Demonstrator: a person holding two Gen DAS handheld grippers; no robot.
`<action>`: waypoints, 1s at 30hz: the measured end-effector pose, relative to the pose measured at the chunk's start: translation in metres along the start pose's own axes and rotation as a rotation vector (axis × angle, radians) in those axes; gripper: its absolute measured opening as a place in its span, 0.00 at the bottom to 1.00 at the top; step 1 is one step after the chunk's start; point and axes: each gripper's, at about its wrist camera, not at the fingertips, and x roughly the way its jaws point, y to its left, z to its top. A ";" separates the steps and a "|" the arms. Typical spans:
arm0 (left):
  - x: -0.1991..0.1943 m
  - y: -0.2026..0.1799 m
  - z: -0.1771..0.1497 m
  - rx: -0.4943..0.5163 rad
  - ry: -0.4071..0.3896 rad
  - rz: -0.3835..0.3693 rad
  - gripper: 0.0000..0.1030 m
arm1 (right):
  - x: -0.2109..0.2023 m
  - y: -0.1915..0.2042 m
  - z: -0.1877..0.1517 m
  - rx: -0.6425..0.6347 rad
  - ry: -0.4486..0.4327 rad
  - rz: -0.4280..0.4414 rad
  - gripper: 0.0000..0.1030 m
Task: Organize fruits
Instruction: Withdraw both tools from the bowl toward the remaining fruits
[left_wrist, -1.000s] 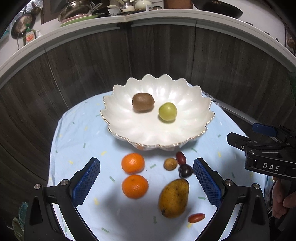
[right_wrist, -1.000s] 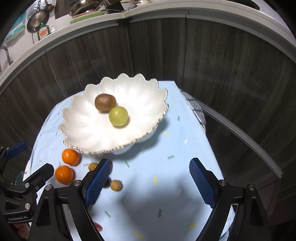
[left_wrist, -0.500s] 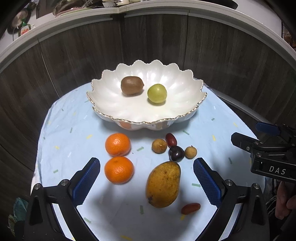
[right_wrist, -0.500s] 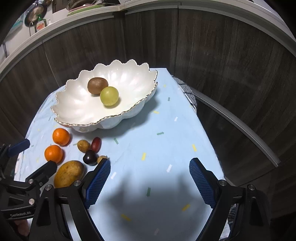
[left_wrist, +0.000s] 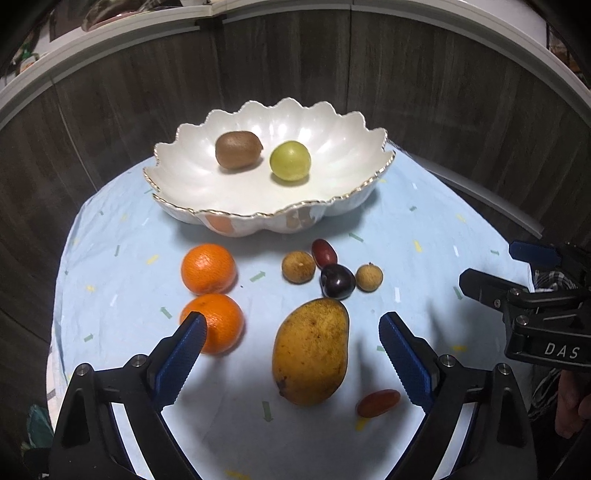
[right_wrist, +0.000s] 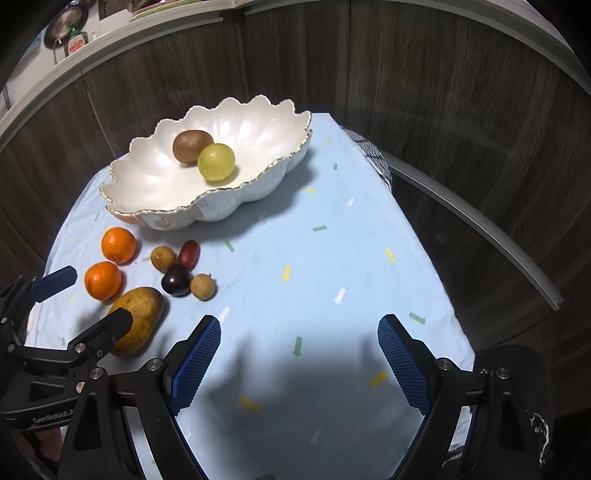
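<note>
Left gripper (left_wrist: 290, 338) hangs spread and empty, mango (left_wrist: 311, 350) between its fingers for pickup; right gripper (right_wrist: 299, 341) spread over bare worktop (right_wrist: 332, 258)

Open pale-blue tablecloth (right_wrist: 332, 266) right of scalloped white bowl (right_wrist: 258, 184), left side crowded by yellow-brown mango (left_wrist: 312, 350), two oranges (left_wrist: 208, 267)

dark wood-grain panels (left_wrist: 424, 122) rise behind a pale countertop edge (right_wrist: 110, 40).
</note>
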 end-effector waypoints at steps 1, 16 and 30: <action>0.002 0.000 -0.001 0.005 0.003 -0.003 0.90 | 0.000 0.000 -0.001 0.001 0.001 -0.002 0.85; 0.015 -0.006 -0.005 0.056 0.015 -0.031 0.79 | 0.010 0.001 -0.007 0.016 0.029 0.004 0.85; 0.016 -0.011 -0.009 0.066 0.034 -0.056 0.68 | 0.015 0.000 -0.007 0.029 0.045 0.012 0.85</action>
